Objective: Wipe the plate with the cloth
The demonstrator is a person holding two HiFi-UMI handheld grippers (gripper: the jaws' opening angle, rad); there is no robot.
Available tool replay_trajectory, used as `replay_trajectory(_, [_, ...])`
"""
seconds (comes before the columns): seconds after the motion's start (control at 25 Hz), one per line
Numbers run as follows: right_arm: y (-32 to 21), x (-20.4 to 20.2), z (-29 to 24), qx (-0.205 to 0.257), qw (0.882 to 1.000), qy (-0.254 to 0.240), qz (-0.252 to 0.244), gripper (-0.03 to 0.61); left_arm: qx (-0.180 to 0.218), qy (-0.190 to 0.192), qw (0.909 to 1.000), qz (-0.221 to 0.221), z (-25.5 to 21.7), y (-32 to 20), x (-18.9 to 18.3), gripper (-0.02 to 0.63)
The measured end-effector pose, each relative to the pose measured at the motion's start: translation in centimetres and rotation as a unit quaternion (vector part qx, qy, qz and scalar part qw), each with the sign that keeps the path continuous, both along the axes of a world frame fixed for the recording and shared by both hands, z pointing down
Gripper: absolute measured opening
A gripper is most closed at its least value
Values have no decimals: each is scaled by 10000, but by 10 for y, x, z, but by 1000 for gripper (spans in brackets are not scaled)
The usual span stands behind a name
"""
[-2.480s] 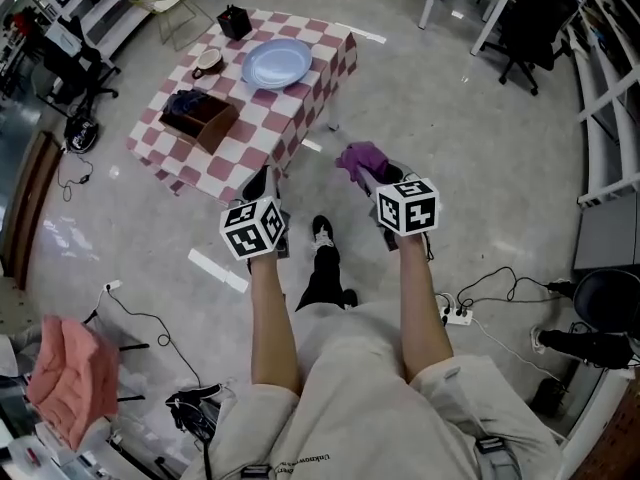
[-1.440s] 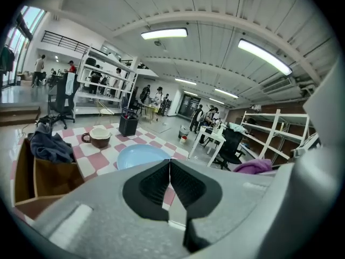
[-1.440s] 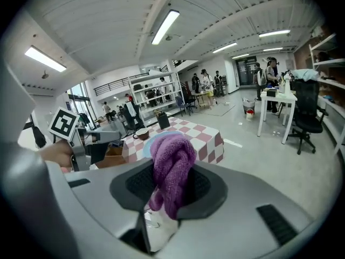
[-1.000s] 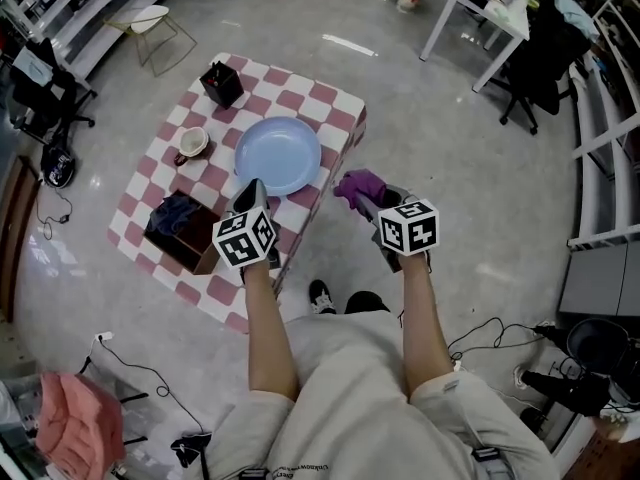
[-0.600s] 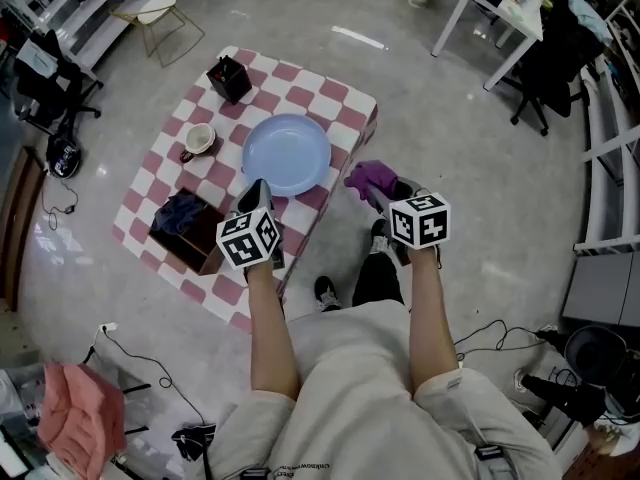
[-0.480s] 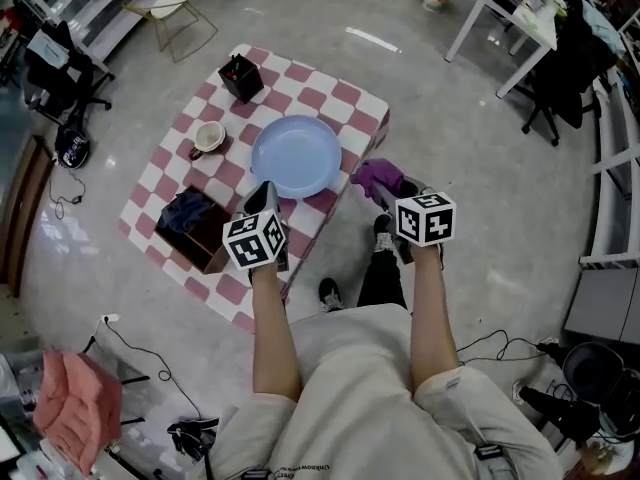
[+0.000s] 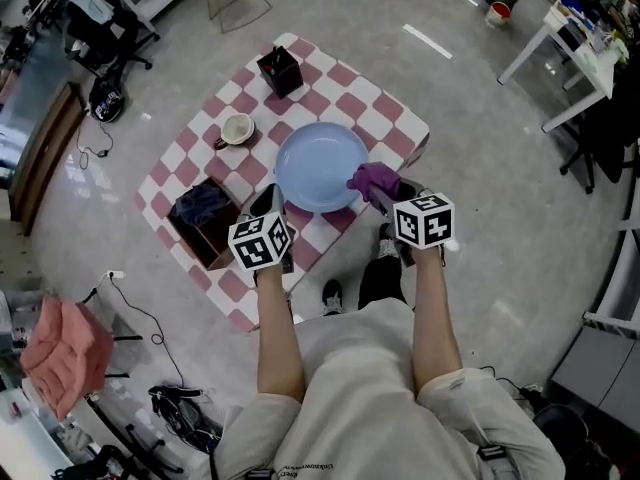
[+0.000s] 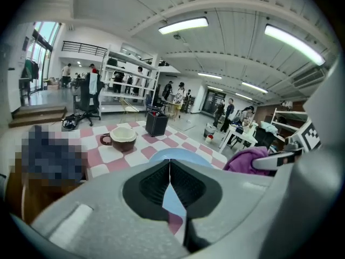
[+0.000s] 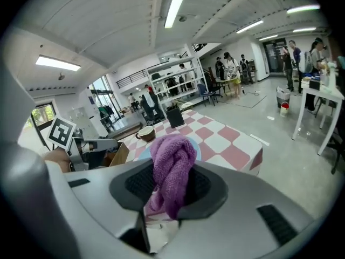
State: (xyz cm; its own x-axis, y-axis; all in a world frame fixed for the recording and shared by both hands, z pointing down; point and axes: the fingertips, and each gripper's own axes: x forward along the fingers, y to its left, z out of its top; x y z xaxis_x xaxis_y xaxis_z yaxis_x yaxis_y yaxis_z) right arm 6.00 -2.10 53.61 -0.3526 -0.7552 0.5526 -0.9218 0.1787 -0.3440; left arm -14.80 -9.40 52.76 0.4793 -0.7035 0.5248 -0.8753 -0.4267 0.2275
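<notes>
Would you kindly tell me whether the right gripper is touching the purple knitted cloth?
Touching. The right gripper view shows the purple knitted cloth pinched between the jaws of the right gripper, with its bunched end sticking out past them.

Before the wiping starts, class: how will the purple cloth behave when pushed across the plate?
Probably floppy: the purple cloth bunches and droops from the right gripper's jaws. Likely light; its knit looks grippy, not slippery, on the plate.

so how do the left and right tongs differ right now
The left tongs are shut with nothing between them; the right tongs are shut on the purple cloth. The left tongs sit by the near left rim of the blue plate, the right tongs by its right rim. Both point toward the plate.
</notes>
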Motion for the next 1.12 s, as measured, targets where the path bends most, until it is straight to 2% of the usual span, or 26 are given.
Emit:
replay_trajectory(0.28, [-70, 50, 5, -41, 9988, -140, -476, 127, 143, 61, 9954, -949, 6, -39, 14, 11])
replay_trajectory(0.48, [-112, 58, 8, -154, 9931, -277, -1129, 127, 80, -22, 9888, -1488, 6, -54, 27, 11])
replay_trajectory(0.6, [-143, 61, 5, -12, 9929, -302, -1154, 127, 171, 16, 9840, -1776, 0, -54, 33, 11])
replay_trajectory(0.76, [-159, 36, 9, -144, 9825, -604, -1757, 127, -146, -196, 9746, -2224, 7, -33, 21, 11])
replay_trajectory(0.84, [-160, 24, 10, -189, 9761, -615, -2074, 127, -262, -149, 9680, -2490, 10, -24, 12, 11])
replay_trajectory(1.0, [-161, 4, 13, -185, 9636, -351, -2645, 127, -311, -47, 9519, -3048, 16, -5, -5, 11])
replay_trajectory(1.12, [-156, -5, 15, -134, 9539, 41, -2999, 127, -402, 115, 9446, -3256, 24, 11, -9, 11])
